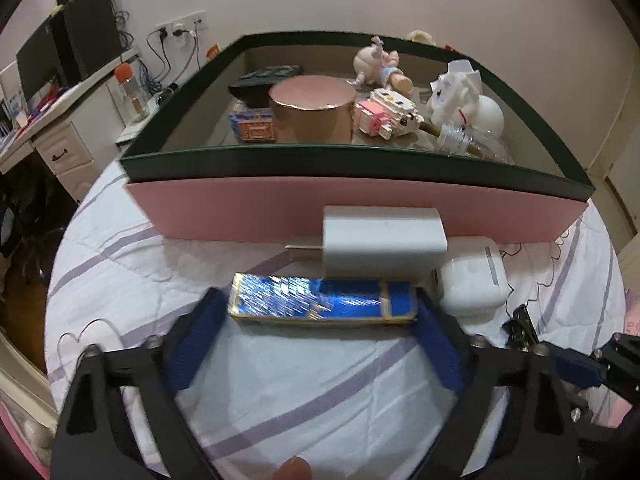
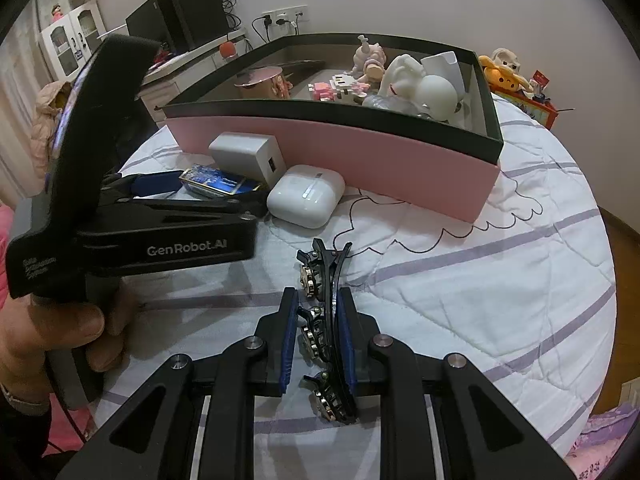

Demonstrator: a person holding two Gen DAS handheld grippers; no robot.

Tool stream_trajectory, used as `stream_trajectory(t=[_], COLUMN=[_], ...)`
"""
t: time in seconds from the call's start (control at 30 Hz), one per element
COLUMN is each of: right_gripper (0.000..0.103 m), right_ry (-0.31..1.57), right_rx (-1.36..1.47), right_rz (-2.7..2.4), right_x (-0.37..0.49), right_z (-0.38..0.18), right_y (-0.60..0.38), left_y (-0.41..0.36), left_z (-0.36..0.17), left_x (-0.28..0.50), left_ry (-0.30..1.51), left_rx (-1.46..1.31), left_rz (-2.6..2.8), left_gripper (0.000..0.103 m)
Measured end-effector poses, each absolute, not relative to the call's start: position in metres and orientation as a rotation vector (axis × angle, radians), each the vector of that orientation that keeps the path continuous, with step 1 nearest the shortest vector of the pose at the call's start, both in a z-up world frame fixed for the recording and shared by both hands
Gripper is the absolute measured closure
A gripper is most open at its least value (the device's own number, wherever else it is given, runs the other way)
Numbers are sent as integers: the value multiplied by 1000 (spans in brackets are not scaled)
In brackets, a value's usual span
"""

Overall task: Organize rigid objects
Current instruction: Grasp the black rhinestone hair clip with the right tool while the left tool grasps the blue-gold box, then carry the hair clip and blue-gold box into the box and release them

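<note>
The left gripper (image 1: 322, 312) is set part-open astride the blue box (image 1: 322, 298), near the pink bin (image 1: 360, 216); pads should be centred before closure. The hair clip (image 2: 326, 320) is clamped in the right gripper (image 2: 318, 340).

White desk (image 1: 60, 120), black monitor (image 1: 34, 64), wall sockets (image 1: 182, 26), quilted bedspread (image 1: 312, 380).
</note>
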State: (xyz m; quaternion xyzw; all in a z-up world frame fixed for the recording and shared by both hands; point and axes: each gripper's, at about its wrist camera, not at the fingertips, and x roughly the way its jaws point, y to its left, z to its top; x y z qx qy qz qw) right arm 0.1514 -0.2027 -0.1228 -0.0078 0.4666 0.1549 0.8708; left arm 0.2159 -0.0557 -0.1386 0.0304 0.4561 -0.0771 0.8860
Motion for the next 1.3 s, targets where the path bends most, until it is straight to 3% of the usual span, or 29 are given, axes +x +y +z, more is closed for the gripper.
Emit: stream_trajectory(t=[0.5,0.83,1.3], right_gripper=[83,83,83], right_ry=[971,909,757], right_rx=[25,35,-21], right_rz=[311,332,320], right_x=[147,149,186], right_z=[-115,-84,-14], right_y=[-209,-209,-213], left_y=[-19,-5,-13], left_z=[-124,-78,-8], left_x=[173,163,220], left_ry=[949,879,754], left_rx=[18,12,25], left_rz=[-186,-192,-237], left_gripper=[20,20,20])
